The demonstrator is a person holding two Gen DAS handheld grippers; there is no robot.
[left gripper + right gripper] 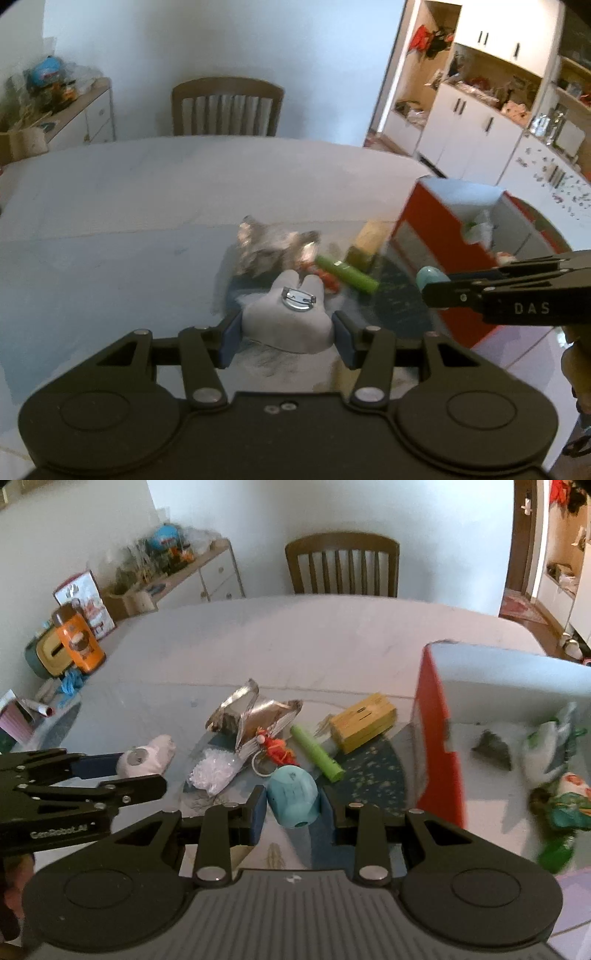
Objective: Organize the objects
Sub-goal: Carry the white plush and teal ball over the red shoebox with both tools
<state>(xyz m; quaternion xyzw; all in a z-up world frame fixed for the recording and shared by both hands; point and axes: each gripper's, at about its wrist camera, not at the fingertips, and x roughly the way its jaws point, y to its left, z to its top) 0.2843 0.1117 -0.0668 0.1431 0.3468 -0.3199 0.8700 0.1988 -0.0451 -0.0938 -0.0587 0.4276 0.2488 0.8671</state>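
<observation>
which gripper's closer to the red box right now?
Right. The right gripper holds a blue piece beside the red box; the left gripper sits farther left.

Brightness: moderately lit indoor room, soft and even, with a cool bluish cast over both views.
Light source: cannot tell exactly; the white wall [424,528] behind the chair [341,563] is the brightest area.
Glare: pale sheen on the table [110,206]; small bright glints on the crumpled foil [255,709].
Shadows: faint, soft-edged under the things on the table.
Blur: the red box [432,236] is smeared in both views; bags inside it [554,775] are streaked; shelves [480,85] are soft.
Sharpness: the left gripper [286,334] and right gripper [293,806] are fairly crisp.
Distortion: strong fisheye; table edge bows, dark vignette in the corners.
</observation>
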